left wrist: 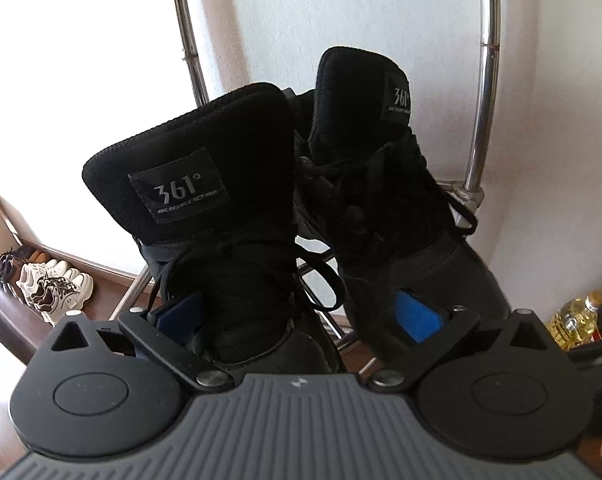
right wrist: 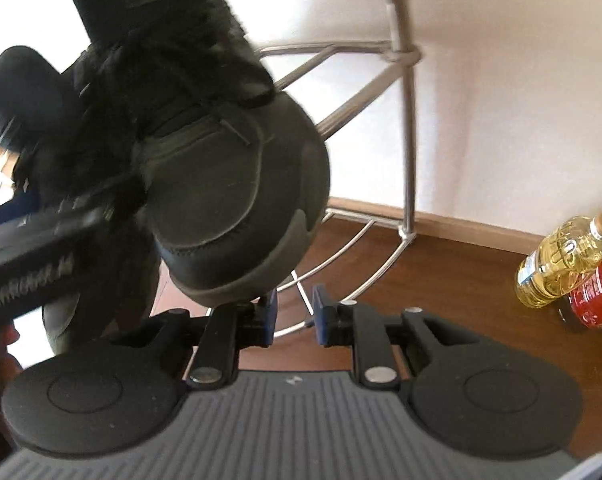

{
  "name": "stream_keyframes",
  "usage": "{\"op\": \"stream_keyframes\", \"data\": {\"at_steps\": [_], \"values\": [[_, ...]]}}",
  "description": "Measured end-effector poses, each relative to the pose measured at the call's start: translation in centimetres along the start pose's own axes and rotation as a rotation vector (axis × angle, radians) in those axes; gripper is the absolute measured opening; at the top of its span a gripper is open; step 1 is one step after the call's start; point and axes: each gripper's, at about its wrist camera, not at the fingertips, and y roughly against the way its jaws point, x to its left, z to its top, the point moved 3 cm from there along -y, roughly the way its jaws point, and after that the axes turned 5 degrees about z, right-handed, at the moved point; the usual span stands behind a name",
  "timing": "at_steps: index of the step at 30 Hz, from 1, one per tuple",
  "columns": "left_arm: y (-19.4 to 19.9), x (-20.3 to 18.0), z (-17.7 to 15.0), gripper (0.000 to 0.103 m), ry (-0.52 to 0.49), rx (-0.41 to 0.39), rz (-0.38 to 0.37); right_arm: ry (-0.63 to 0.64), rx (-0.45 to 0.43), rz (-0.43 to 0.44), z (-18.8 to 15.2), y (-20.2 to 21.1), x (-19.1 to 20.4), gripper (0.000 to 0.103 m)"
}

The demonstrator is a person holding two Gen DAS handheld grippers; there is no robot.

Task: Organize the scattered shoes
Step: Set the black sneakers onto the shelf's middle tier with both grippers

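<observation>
Two black high-top shoes with "361°" tongue labels stand toe-first toward me on a chrome wire rack (left wrist: 485,80). My left gripper (left wrist: 297,316) is spread wide. The left shoe (left wrist: 221,216) has its toe between the pads. The bright blue right pad (left wrist: 417,318) lies against the right shoe (left wrist: 385,184), and rack bars show between that pad and the left shoe. In the right wrist view the right shoe's grey toe (right wrist: 237,208) hangs over the rack edge. My right gripper (right wrist: 296,312) sits just below it, jaws narrow, with nothing between them.
A row of pale and dark shoes (left wrist: 49,284) lines the wall on the wooden floor at far left. A yellow oil bottle (right wrist: 561,260) and a red-labelled dark bottle (right wrist: 597,296) lie on the floor right of the rack's lower tier (right wrist: 341,256). The left tool's blurred body (right wrist: 33,248) crosses at left.
</observation>
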Motion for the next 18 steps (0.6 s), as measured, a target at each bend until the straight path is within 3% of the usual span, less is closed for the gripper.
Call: {"op": "stream_keyframes", "data": {"at_steps": [4, 10, 12, 15, 18], "values": [[-0.2, -0.8, 0.1, 0.102, -0.03, -0.011, -0.003, 0.015, -0.01, -0.026, 1.5, -1.4, -0.6, 0.017], [1.1, 0.1, -2.2, 0.1, -0.115, -0.034, -0.002, 0.012, 0.0, -0.02, 1.1, -2.2, -1.1, 0.021], [2.4, 1.4, -1.9, 0.1, -0.135, -0.043, -0.037, 0.009, 0.005, -0.011, 0.3, -2.4, -1.3, 0.03], [4.0, 0.2, -2.3, 0.1, -0.143, -0.036, -0.103, 0.044, 0.006, 0.0, -0.9, -1.9, -1.3, 0.03], [5.1, -2.2, -4.8, 0.1, -0.222, 0.013, -0.15, 0.124, 0.013, 0.008, -2.3, -2.0, -0.5, 0.03]]}}
